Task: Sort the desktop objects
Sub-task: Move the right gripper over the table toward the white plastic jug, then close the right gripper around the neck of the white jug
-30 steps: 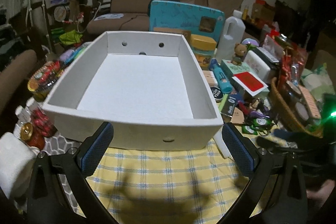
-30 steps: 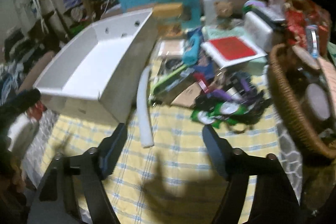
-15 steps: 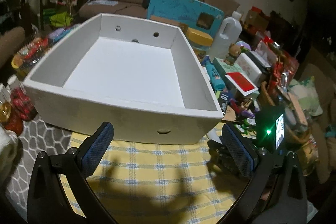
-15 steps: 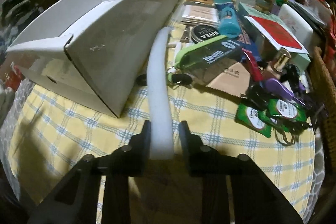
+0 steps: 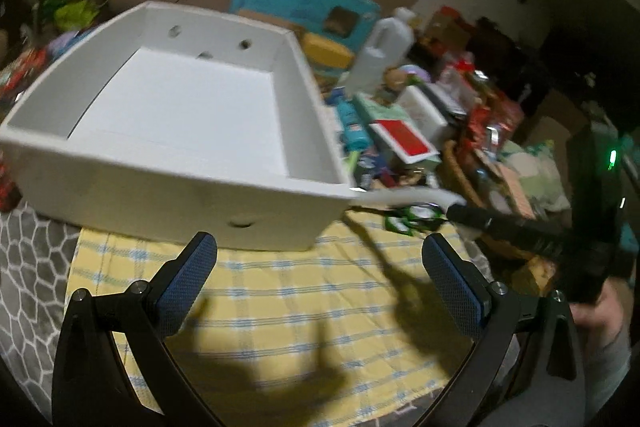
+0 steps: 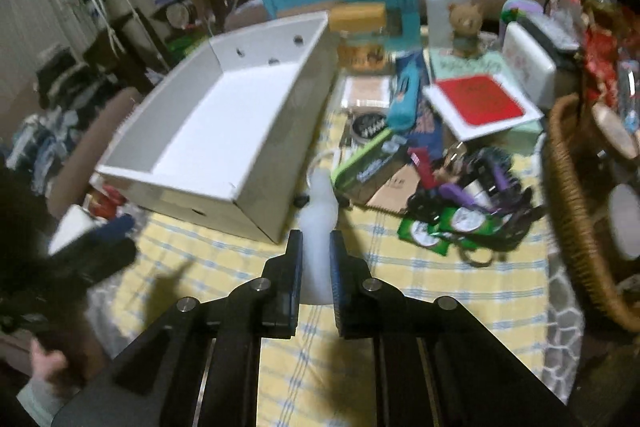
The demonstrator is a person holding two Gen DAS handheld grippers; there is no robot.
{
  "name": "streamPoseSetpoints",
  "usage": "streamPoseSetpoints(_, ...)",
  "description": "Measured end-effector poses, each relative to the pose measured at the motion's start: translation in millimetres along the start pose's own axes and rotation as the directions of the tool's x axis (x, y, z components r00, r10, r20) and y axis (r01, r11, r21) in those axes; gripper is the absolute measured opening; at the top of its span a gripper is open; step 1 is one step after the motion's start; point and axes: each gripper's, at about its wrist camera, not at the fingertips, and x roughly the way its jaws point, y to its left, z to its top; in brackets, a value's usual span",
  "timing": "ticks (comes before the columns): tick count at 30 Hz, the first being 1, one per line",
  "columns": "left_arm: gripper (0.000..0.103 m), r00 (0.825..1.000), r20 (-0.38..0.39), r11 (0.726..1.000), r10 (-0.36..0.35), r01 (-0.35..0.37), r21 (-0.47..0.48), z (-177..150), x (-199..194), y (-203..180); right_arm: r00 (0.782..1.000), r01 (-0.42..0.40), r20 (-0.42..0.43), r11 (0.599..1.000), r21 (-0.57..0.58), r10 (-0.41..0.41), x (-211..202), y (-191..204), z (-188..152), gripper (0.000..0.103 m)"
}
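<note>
Above yellow cloth [image 6: 400, 291], right tongs [image 6: 316, 267], just closed, lifted foam tube [image 6: 318, 223].

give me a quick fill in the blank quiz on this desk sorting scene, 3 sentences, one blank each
1. The right gripper is shut on a white ____ tube.
2. The white box beside the tube has ____ in it.
3. The left gripper has its jaws ____ above the yellow checked cloth.

Missing words: foam; nothing; open
</note>
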Motion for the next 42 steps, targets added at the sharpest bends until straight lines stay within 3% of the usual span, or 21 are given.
streamPoseSetpoints(8, 0.103, 1.0, -0.019, 0.991, 0.004, -0.001, 0.133, -15, -7, -47, 0.999, 0.025, 0.04, 1.0, -0.003, -0.025, -50, -7, 0, 0.012)
streamPoseSetpoints(17, 0.103, 0.999, -0.032, 0.98, 0.041, -0.034, 0.198, 0, -4, -68, 0.997, 0.075, 0.01, 0.996, 0.055, -0.076, -33, -42, -8, 0.019)
streamPoseSetpoints(24, 0.103, 0.996, -0.037, 0.961, 0.082, -0.069, 0.266, 24, 13, -77, 0.996, 0.06, 0.066, 0.993, 0.1, -0.067, -38, -59, 12, 0.028)
streamPoseSetpoints(26, 0.103, 0.995, -0.029, 0.953, 0.098, -0.085, 0.29, 37, 16, -79, 0.994, 0.062, 0.087, 0.994, 0.089, -0.069, -43, -61, 20, 0.036)
streamPoseSetpoints(37, 0.103, 0.977, 0.067, 0.927, 0.201, -0.212, 0.31, 156, 27, -41, 0.989, 0.086, 0.127, 0.996, -0.036, -0.081, -45, -62, 96, 0.039)
streamPoseSetpoints(42, 0.103, 0.963, 0.112, 0.919, 0.246, -0.268, 0.288, 209, 36, -9, 0.981, 0.114, 0.167, 0.989, -0.096, -0.096, -40, -63, 140, 0.053)
